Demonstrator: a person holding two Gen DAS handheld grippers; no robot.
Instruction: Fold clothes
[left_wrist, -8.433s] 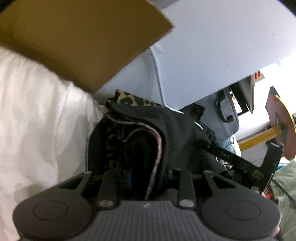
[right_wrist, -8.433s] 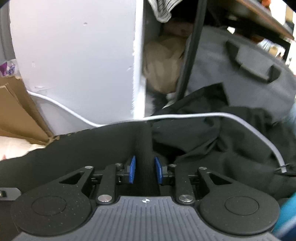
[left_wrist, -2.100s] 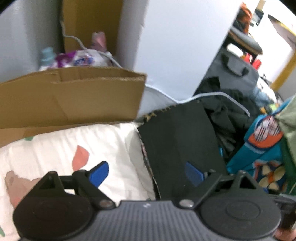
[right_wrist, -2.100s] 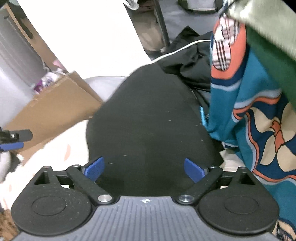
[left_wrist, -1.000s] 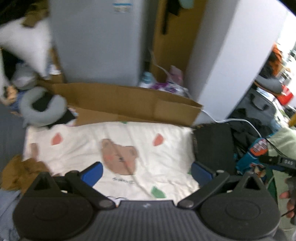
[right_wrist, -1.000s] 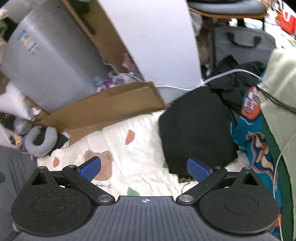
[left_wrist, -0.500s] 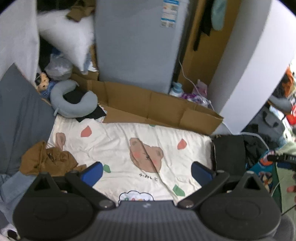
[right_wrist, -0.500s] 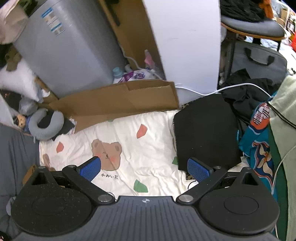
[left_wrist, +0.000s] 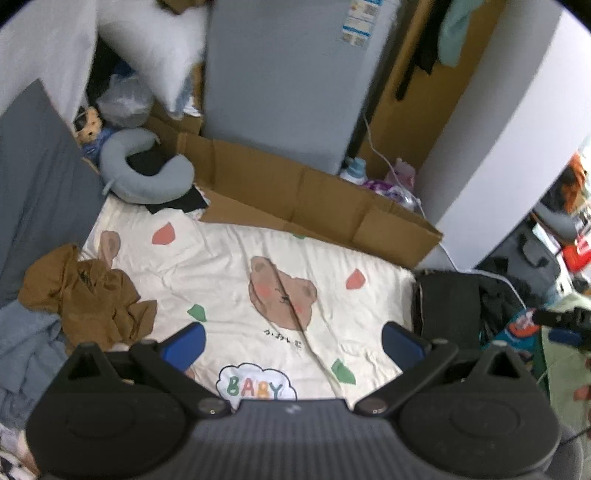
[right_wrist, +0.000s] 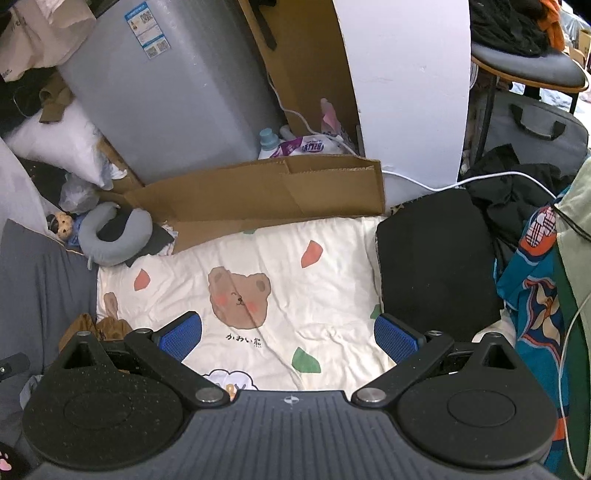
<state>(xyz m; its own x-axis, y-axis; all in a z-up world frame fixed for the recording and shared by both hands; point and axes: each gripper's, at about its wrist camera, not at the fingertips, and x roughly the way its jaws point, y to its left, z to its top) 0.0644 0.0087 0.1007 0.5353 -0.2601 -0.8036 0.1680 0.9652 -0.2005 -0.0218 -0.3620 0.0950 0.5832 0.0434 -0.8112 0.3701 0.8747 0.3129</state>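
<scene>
So we've pulled both grippers way back from where they were a couple of seconds ago. Back then both were right over the folded black garment (right_wrist: 436, 258), now we're looking down over the whole bear-print blanket (right_wrist: 280, 266) from above. Left gripper (left_wrist: 291, 341) and right gripper (right_wrist: 288, 332) both have their blue pads spread wide with nothing between them.

The black piece sits flat as a neat rectangle at the right edge of the blanket, touching it, just beside the rumpled black clothes (right_wrist: 517, 192) and the white cable (right_wrist: 498, 177). A bit of leopard lining peeks out at its far corner. We'd call that one folded and parked, which is why both grippers backed off.

Next candidate is probably the crumpled brown garment (left_wrist: 88, 295) at the blanket's left edge, lying partly on a blue-grey cloth (left_wrist: 26, 343). It's well apart from the black one, and the middle of the blanket is free to work on.

Containers: the flattened cardboard box (right_wrist: 266, 199) along the far side of the blanket holds nothing we can see, it's more of a wall. Behind it there's a detergent bottle (right_wrist: 267, 142) and a purple pack (right_wrist: 310, 146) on the floor, not in anything. The grey bag (right_wrist: 532, 129) by the chair looks closed, so we can't tell what's inside
</scene>
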